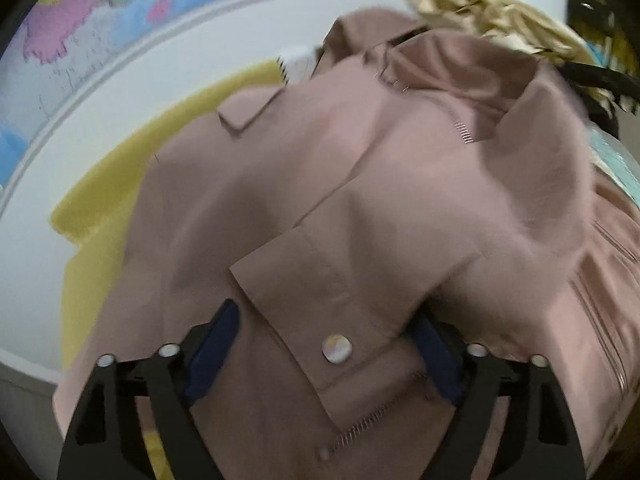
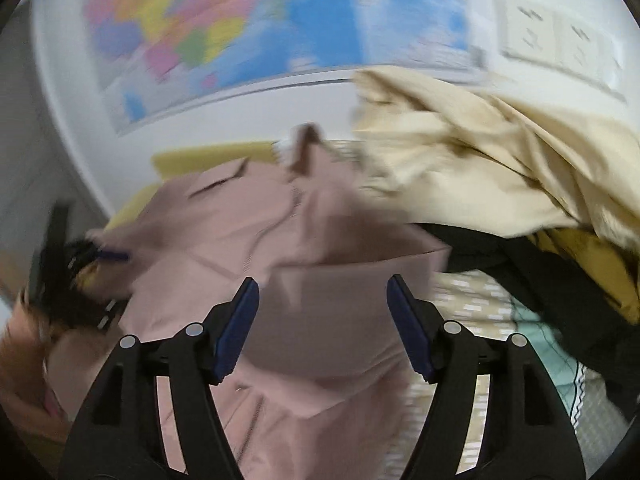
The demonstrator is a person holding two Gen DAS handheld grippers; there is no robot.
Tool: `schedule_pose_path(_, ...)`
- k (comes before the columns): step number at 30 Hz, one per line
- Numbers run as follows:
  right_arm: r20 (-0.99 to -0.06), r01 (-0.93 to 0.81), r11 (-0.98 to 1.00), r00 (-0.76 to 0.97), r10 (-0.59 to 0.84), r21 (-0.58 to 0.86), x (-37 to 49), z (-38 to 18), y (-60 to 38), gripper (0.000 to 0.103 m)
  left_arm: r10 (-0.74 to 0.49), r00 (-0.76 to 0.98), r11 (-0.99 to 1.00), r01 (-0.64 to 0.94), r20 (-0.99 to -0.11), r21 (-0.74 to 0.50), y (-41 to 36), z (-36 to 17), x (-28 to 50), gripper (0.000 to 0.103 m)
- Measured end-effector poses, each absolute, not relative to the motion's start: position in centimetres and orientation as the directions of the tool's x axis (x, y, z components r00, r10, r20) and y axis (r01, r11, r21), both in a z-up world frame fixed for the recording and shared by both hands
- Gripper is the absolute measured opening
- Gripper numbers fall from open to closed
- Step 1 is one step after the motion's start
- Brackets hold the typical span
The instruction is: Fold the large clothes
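my left gripper (image 1: 324, 344) wide open around jacket (image 1: 360, 200) cuff, right gripper (image 2: 322, 328) wide too, hovering over jacket fold

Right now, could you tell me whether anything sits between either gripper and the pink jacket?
Nothing visible does. The left gripper is open with the pink jacket cuff already between its fingers. The right gripper is open just above a folded part of the jacket. The cream garment and black garment lie off to the side.

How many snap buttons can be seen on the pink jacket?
1 clear snap button, on the sleeve cuff of the pink jacket between the left fingers. Others may be hidden in folds.
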State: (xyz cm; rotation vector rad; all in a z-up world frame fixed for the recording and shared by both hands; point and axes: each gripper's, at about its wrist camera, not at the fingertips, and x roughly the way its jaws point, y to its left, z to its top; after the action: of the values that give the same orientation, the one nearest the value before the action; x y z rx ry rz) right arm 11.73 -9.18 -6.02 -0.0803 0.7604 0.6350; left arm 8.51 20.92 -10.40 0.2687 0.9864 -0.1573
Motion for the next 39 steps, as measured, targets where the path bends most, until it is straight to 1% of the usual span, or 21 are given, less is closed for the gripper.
schedule_pose_path(2, -0.669, -0.603, 0.796, 0.570, 0.477, 0.053, 10.4, -6.2, -7.1, 0.066, -0.016, 0.547, 0.965, 0.227, -0.837, 0.130, 21.4, -10.4, 9.2, 0.066)
schedule_pose_path(3, -0.671, -0.610, 0.792, 0.575, 0.468, 0.029, 10.1, -6.4, -6.3, 0.067, 0.004, 0.558, 0.967, 0.209, -0.830, 0.145, 21.6, -10.3, 9.3, 0.051)
schedule_pose_path(6, -0.700, -0.675, 0.737, 0.518, 0.491, 0.018, 9.7, -7.7, -4.0, 0.065, 0.044, 0.575, 0.974, 0.156, -0.817, 0.162, 22.0, -9.8, 9.5, 0.032)
schedule_pose_path(7, -0.722, -0.686, 0.728, 0.502, 0.476, 0.002, 10.0, -8.7, -3.1, 0.064, 0.053, 0.578, 0.976, 0.143, -0.814, 0.165, 22.2, -9.6, 9.5, 0.031)
schedule_pose_path(10, -0.776, -0.661, 0.748, 0.497, 0.388, -0.050, 11.5, -11.4, -2.1, 0.052, 0.088, 0.593, 0.982, 0.082, -0.800, 0.169, 23.4, -9.0, 9.3, 0.024)
schedule_pose_path(11, -0.806, -0.651, 0.759, 0.461, 0.371, -0.023, 12.6, -12.6, -2.0, 0.049, 0.098, 0.604, 0.985, 0.056, -0.791, 0.164, 23.8, -8.5, 9.1, 0.024)
schedule_pose_path(12, -0.825, -0.641, 0.768, 0.424, 0.374, 0.019, 13.6, -13.4, -2.3, 0.048, 0.100, 0.615, 0.987, 0.041, -0.782, 0.158, 23.9, -8.1, 9.0, 0.025)
schedule_pose_path(14, -0.822, -0.608, 0.791, 0.416, 0.389, 0.067, 14.6, -13.5, -2.8, 0.046, 0.108, 0.631, 0.989, 0.009, -0.768, 0.146, 24.1, -7.4, 8.6, 0.038)
schedule_pose_path(15, -0.826, -0.597, 0.799, 0.413, 0.385, 0.073, 14.8, -13.3, -2.9, 0.046, 0.136, 0.624, 0.986, -0.012, -0.769, 0.164, 24.2, -7.3, 8.7, 0.057)
schedule_pose_path(16, -0.822, -0.587, 0.806, 0.422, 0.382, 0.074, 14.7, -12.9, -3.0, 0.047, 0.139, 0.623, 0.986, -0.015, -0.770, 0.166, 24.3, -7.1, 8.5, 0.063)
schedule_pose_path(17, -0.821, -0.583, 0.809, 0.424, 0.382, 0.075, 14.6, -12.7, -3.1, 0.048, 0.121, 0.636, 0.988, 0.000, -0.762, 0.157, 24.3, -6.9, 8.3, 0.064)
schedule_pose_path(18, -0.816, -0.587, 0.805, 0.421, 0.396, 0.087, 14.4, -12.3, -3.3, 0.049, 0.107, 0.652, 0.988, 0.018, -0.751, 0.156, 24.2, -6.6, 7.9, 0.067)
schedule_pose_path(19, -0.806, -0.584, 0.806, 0.430, 0.408, 0.096, 14.0, -11.7, -3.4, 0.050, 0.100, 0.652, 0.988, 0.028, -0.752, 0.155, 24.1, -6.5, 8.0, 0.073)
schedule_pose_path(21, -0.780, -0.602, 0.792, 0.444, 0.440, 0.103, 13.2, -10.4, -3.3, 0.052, 0.080, 0.647, 0.987, 0.053, -0.759, 0.149, 24.0, -6.7, 7.9, 0.073)
schedule_pose_path(25, -0.741, -0.695, 0.706, 0.402, 0.539, 0.137, 11.2, -8.3, -1.1, 0.054, 0.140, 0.608, 0.978, 0.037, -0.782, 0.203, 23.7, -8.4, 9.3, 0.072)
schedule_pose_path(27, -0.737, -0.746, 0.657, 0.383, 0.556, 0.108, 10.5, -7.9, 1.3, 0.055, 0.160, 0.574, 0.979, 0.014, -0.803, 0.204, 24.0, -9.1, 10.2, 0.072)
schedule_pose_path(30, -0.761, -0.805, 0.590, 0.341, 0.552, 0.067, 10.0, -8.9, 4.7, 0.055, 0.089, 0.592, 0.993, 0.008, -0.801, 0.116, 25.5, -7.5, 9.1, 0.073)
schedule_pose_path(32, -0.793, -0.808, 0.584, 0.300, 0.530, 0.084, 10.5, -10.6, 6.4, 0.055, 0.017, 0.659, 1.000, 0.001, -0.752, 0.024, 27.7, -4.9, 6.8, 0.078)
schedule_pose_path(33, -0.807, -0.806, 0.587, 0.294, 0.512, 0.079, 10.6, -11.3, 6.9, 0.055, 0.029, 0.682, 1.000, -0.018, -0.731, 0.023, 28.5, -4.0, 5.8, 0.085)
schedule_pose_path(36, -0.833, -0.787, 0.614, 0.304, 0.462, 0.053, 11.3, -13.0, 7.5, 0.055, 0.156, 0.713, 0.987, -0.130, -0.684, 0.090, 31.4, -2.0, 2.4, 0.086)
schedule_pose_path(39, -0.831, -0.783, 0.615, 0.283, 0.480, 0.088, 11.1, -12.6, 7.7, 0.057, 0.210, 0.702, 0.975, -0.198, -0.681, 0.096, 34.3, -1.8, -0.6, 0.087)
